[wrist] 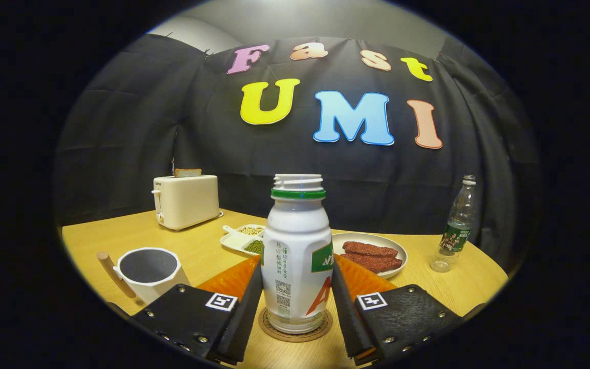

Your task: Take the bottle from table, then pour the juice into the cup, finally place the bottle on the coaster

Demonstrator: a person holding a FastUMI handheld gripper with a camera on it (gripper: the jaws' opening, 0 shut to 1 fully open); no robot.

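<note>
Bright overhead light, sharp centre, fisheye-bent edges

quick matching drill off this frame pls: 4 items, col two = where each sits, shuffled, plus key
Items
1. white bottle
2. white cup
3. toaster
4. clear water bottle

Places
A. far side of the table, a bread slice in its slot
B. on the round coaster, between the gripper fingers
C. beyond the plate of meat strips, near the table's edge
D. just beyond the finger on the toaster's side

Pairs: 1-B, 2-D, 3-A, 4-C
</note>
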